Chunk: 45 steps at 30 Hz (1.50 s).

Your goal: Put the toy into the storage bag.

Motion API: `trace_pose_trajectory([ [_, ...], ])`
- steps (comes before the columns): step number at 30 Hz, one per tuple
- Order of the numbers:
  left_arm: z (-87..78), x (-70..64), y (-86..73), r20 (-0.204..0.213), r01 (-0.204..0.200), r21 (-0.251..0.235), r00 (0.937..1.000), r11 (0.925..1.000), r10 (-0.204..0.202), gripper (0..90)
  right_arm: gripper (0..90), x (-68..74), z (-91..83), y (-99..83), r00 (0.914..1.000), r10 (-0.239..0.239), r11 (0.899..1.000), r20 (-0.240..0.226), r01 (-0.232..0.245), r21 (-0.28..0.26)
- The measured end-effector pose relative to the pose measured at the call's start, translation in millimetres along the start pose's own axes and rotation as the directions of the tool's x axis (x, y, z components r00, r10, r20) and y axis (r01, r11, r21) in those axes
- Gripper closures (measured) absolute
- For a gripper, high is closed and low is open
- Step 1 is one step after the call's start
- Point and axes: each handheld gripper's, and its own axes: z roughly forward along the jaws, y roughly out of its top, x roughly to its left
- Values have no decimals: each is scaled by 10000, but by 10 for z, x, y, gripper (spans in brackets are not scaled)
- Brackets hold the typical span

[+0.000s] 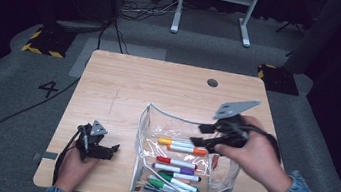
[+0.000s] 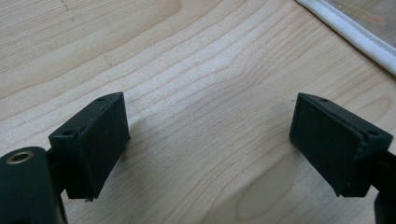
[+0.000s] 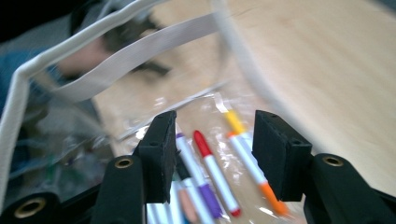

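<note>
While the right gripper (image 1: 206, 135) hangs half-open and empty over the clear pouch (image 1: 145, 138), markers (image 1: 176, 168) lie inside it.
Left gripper (image 1: 113, 149) rests wide apart, empty, on the pale wooden table (image 1: 125, 82); a "4" (image 1: 48, 89) marks the grey floor.

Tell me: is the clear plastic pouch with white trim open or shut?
Open. The clear plastic pouch's white-trimmed mouth gapes wide, and the right gripper looks straight through it at the coloured markers inside.

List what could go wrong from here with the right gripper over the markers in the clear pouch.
1. The right gripper hangs open over several markers lying close together, so it may catch the red-capped marker and a neighbour at once.
2. The left gripper rests apart from the clear pouch, which lies unheld and may slide or collapse.
</note>
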Motion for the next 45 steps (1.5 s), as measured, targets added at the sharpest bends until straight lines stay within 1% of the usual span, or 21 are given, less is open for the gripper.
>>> trace_pose_trajectory([
  [2,0,0,-1,3,-9,-2,10000,10000,9,120,507,-191,-181,-74,9971,493,9985,583,-478,-266],
  [3,1,-3,-2,2,37,-17,10000,10000,-37,121,510,-292,-254,-124,9934,746,9967,875,-715,-385],
  [5,-2,-6,-5,6,68,9,10000,10000,-68,121,508,-492,-361,-237,9827,1284,9912,1336,-1226,-508],
  [8,-4,-7,-6,8,79,8,10000,10000,-79,121,508,-772,-441,-415,9606,2166,9755,1743,-2056,-786],
  [9,-4,-8,-6,3,79,14,10000,10000,-79,121,505,-876,-434,-495,9495,2499,9677,1898,-2384,-814],
  [11,-4,-8,-6,3,83,13,10000,10000,-83,121,499,-1012,-387,-610,9369,2806,9597,2084,-2700,-784],
  [12,-4,-8,-6,1,80,11,10000,10000,-80,121,490,-1097,-327,-696,9260,3085,9512,2178,-2992,-750],
  [14,-4,-8,-6,1,84,10,10000,10000,-84,121,479,-1208,-184,-844,9144,3276,9442,2377,-3262,-463],
  [16,-4,-8,-6,-2,79,8,10000,10000,-79,121,466,-1270,-30,-970,9066,3467,9358,2408,-3519,-225],
  [21,-4,-8,-6,1,80,9,10000,10000,-80,121,444,-1310,486,-1278,9043,3715,9209,2101,-3877,407],
  [24,-4,-8,-6,2,83,10,10000,10000,-83,121,439,-1303,729,-1393,9026,3784,9133,2053,-4002,761],
  [28,-4,-8,-6,1,82,11,10000,10000,-82,121,439,-1284,978,-1503,9018,3808,9051,2041,-4087,1173],
  [30,-4,-8,-6,2,85,10,10000,10000,-85,121,468,-1269,1057,-1535,9016,3775,9014,2112,-4100,1394],
  [34,-4,-8,-6,0,83,10,10000,10000,-83,121,579,-1249,1113,-1523,9140,3236,9129,2448,-3696,1731],
  [35,-4,-8,-6,2,81,11,10000,10000,-81,121,633,-1247,1114,-1517,9131,3189,9127,2539,-3681,1775],
  [36,-3,-8,-6,5,85,4,10000,10000,-85,121,751,-1252,1107,-1512,9129,3088,9111,2668,-3645,1927],
  [37,-4,-8,-6,1,84,10,10000,10000,-84,121,760,-1261,1099,-1512,9145,3010,9101,2704,-3602,2049],
  [38,-3,-7,-6,6,78,3,10000,10000,-78,121,766,-1267,1096,-1515,9108,3102,9084,2726,-3685,1976],
  [40,-3,-7,-6,6,77,5,10000,10000,-77,121,766,-1277,1081,-1522,9080,3255,9019,2639,-3819,2017],
  [43,-3,-7,-6,5,77,5,10000,10000,-77,121,767,-1275,988,-1509,9061,3481,9030,2405,-3930,1736],
  [45,-3,-7,-5,6,76,5,10000,10000,-76,121,767,-1263,853,-1453,9069,3645,9062,2111,-3977,1437],
])
